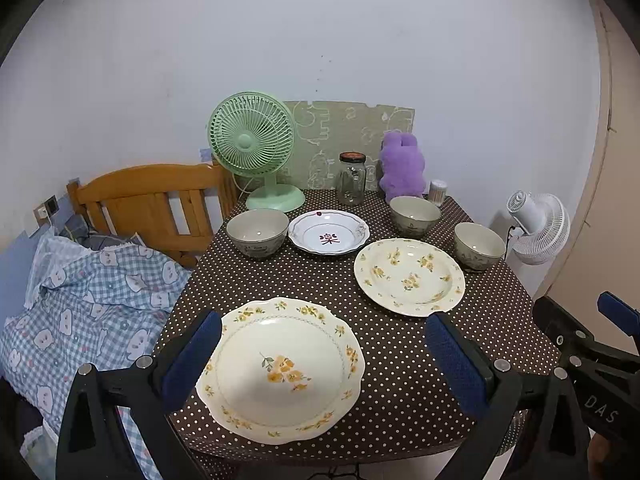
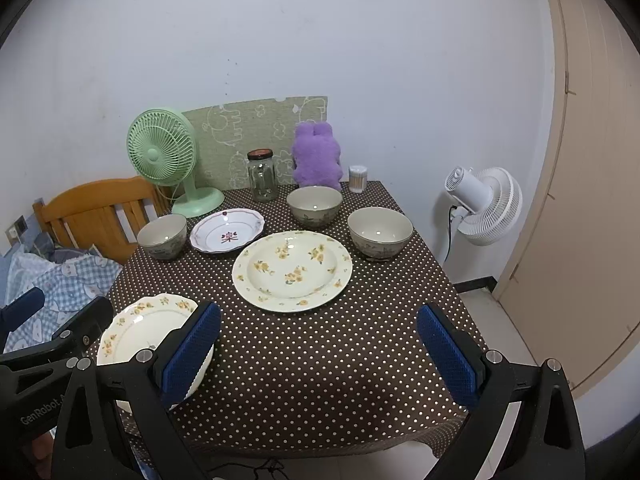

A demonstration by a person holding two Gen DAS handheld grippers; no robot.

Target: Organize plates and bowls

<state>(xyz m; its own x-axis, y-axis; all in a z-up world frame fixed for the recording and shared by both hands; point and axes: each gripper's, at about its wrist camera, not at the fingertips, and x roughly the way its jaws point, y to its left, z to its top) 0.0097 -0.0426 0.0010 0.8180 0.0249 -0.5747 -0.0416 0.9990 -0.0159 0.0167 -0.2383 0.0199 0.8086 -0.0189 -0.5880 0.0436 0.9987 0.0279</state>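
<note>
Scalloped plate (image 1: 280, 368), laid at the near edge of the dotted table (image 1: 400, 360), is framed by the wide-open, empty left gripper (image 1: 320, 356); right gripper (image 2: 318, 354) likewise open; rim is best pinched squarely before stacking.

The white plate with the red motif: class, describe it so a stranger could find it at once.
Start at the green desk fan at the back of the polka-dot table. Just in front of its base, beside a grey-green bowl, lies the small white plate. Unlike the two cream plates with yellow flowers, it bears one red motif at its centre.
</note>
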